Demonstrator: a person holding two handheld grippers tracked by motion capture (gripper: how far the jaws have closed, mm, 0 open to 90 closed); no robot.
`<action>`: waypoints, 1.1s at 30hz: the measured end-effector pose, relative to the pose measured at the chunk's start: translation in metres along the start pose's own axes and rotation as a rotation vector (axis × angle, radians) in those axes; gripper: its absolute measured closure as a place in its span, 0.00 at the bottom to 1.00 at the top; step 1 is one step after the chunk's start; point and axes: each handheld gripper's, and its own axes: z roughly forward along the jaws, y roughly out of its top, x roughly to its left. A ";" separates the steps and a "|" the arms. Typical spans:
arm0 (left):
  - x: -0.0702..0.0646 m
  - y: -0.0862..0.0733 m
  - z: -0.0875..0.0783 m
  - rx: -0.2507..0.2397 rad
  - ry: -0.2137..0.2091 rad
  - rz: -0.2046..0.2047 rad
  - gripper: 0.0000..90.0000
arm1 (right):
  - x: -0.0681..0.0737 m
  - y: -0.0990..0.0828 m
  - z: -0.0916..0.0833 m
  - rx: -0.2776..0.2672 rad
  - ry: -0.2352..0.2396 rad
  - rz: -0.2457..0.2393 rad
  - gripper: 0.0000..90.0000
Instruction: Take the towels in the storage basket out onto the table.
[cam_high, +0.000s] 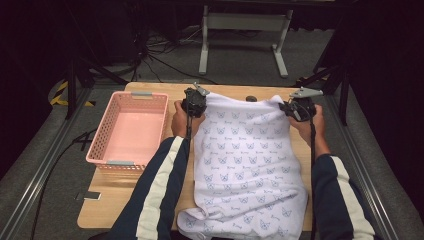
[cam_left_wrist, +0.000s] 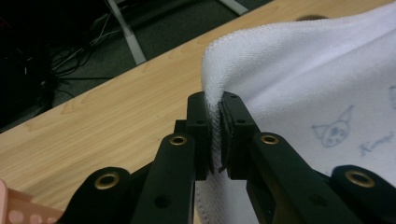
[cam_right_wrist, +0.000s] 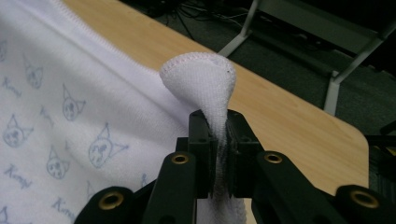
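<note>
Pink basket (cam_high: 129, 127) empty on table (cam_high: 107, 200); left gripper (cam_high: 195, 102), right gripper (cam_high: 299, 107) each pinching towel (cam_high: 245, 160) corners

Navy white-striped sleeves (cam_high: 155, 192); black tongs (cam_left_wrist: 215, 135) with brass rivets.

Grey carpet floor (cam_high: 240, 60), white table frame (cam_high: 245, 22), dark surroundings.

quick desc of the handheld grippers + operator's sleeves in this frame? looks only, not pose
Both the left gripper and the right gripper are black, each topped by a grey three-cornered plate, with a dark cable trailing back along the forearm. Up close, the jaws are matte black linkage arms with brass-coloured rivets and flat rectangular fingertips. The person wears dark navy sleeves with a broad white stripe running lengthwise.
</note>
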 end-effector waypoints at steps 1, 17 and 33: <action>0.001 0.001 0.003 0.005 0.013 -0.003 0.89 | -0.002 0.004 0.006 0.006 -0.010 0.003 0.92; -0.028 -0.006 -0.007 0.064 -0.243 -0.085 0.45 | -0.013 -0.003 0.027 0.147 -0.010 0.041 0.69; -0.105 -0.128 -0.088 0.177 -0.392 0.281 0.50 | 0.071 -0.111 -0.077 0.179 0.316 -0.053 0.62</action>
